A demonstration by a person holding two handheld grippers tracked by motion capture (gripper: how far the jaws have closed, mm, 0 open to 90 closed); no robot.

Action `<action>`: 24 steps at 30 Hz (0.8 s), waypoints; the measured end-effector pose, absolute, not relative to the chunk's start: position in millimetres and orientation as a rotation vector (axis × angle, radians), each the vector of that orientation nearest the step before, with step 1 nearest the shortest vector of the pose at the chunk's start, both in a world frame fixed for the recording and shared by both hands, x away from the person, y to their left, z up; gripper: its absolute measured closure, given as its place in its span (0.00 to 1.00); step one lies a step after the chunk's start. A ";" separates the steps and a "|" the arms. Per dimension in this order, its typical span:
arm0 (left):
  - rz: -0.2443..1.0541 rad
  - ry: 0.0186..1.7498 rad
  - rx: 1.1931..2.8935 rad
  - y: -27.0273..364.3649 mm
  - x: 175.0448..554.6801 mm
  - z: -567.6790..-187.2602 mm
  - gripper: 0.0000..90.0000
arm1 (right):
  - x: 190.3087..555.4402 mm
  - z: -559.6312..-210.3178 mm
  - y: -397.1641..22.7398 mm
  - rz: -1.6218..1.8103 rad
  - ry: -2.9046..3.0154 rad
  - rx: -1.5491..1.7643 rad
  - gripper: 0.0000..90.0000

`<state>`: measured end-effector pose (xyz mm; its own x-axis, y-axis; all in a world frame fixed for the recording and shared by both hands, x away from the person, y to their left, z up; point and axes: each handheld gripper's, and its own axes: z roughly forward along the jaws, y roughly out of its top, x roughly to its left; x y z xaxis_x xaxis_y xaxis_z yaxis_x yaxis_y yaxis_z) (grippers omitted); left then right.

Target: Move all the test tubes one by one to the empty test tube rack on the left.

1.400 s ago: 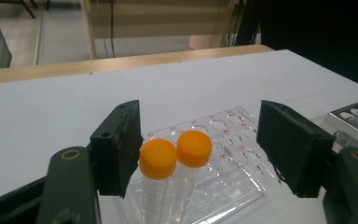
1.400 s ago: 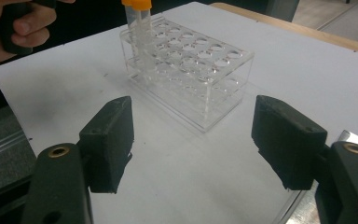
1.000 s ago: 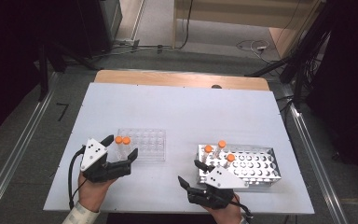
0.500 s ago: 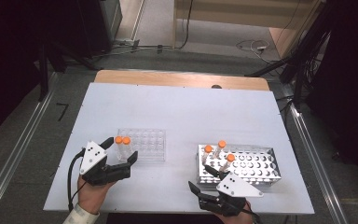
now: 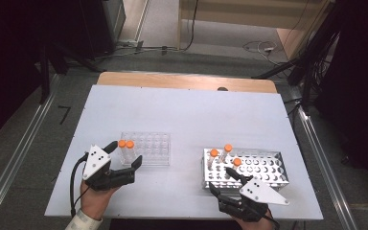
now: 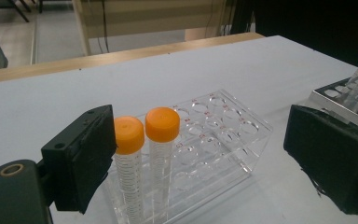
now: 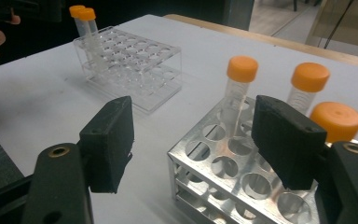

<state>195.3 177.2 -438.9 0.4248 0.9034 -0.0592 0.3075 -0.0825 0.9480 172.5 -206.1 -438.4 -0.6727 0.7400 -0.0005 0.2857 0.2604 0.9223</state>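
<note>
White tabletop (image 5: 187,115) carries a clear plastic rack (image 5: 146,148) at left and a metal rack (image 5: 258,167) at right, seen from above. Two orange-capped tubes (image 5: 126,149) stand in the clear rack's left end, three more (image 5: 225,155) in the metal one. The left gripper (image 5: 124,155) sits with jaws spread around that pair; the right gripper (image 5: 223,179) hangs at the metal rack's near edge, jaws apart.

From the left gripper view, one pad seems to touch the nearer tube (image 6: 129,163), though the angle blurs this.

From the right gripper view, the spread jaws frame the metal rack's corner (image 7: 200,154), pinching nothing.
</note>
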 end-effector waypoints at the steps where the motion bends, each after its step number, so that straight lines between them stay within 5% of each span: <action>1: 0.708 1.082 1.626 177.1 195.3 -438.8 0.11 | 172.5 -438.2 -208.3 1.392 2.096 0.935 0.31; 24: 0.712 1.088 1.624 176.3 195.1 -438.9 0.12 | 171.8 -441.9 -232.1 1.328 2.040 1.004 0.31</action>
